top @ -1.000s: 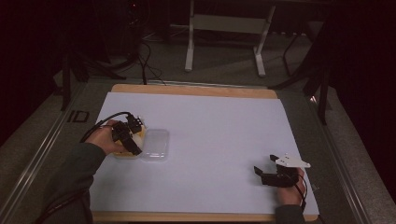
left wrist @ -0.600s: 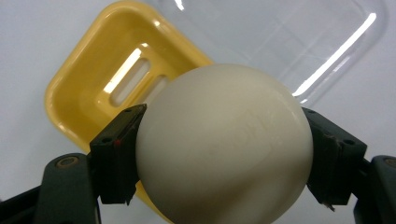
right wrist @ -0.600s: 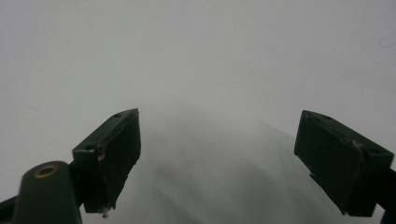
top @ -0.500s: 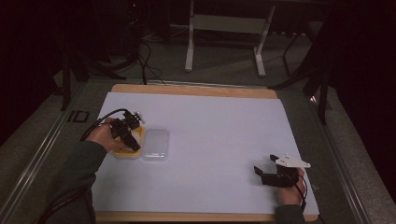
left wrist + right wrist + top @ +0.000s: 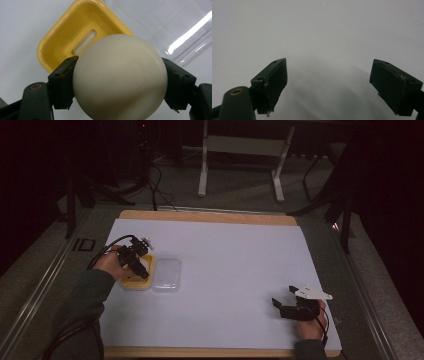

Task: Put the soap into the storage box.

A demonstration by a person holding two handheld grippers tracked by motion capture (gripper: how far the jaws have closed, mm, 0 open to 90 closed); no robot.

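near the left edge of the desk [image 5: 230, 245], the left gripper [image 5: 134, 262] is held over a yellow tray [image 5: 135, 282], its two black jaws clamped on a cream-white ball [image 5: 120, 77]. left gripper view: the ball sits between the pads, one pad pressing on each side of it; its surface is smooth and faintly embossed, though the marking is too faint to read. behind the ball lies the yellow tray [image 5: 65, 40], a rounded rectangular dish with a raised centre and a slot cut through it. whether the ball touches the tray cannot be told. a clear plastic lid [image 5: 166, 275] rests flat on the white sheet just beside the tray, on the side toward the middle of the desk; in the left gripper view the same lid [image 5: 180, 30] appears at upper right, catching a bright streak of light. toward the near right corner of the desk, the right gripper [image 5: 285, 307] is held low in the person's hand, well apart from the tray and lid. right gripper view: its jaws stand wide apart with nothing between them, bare white sheet [image 5: 324, 37] beyond.
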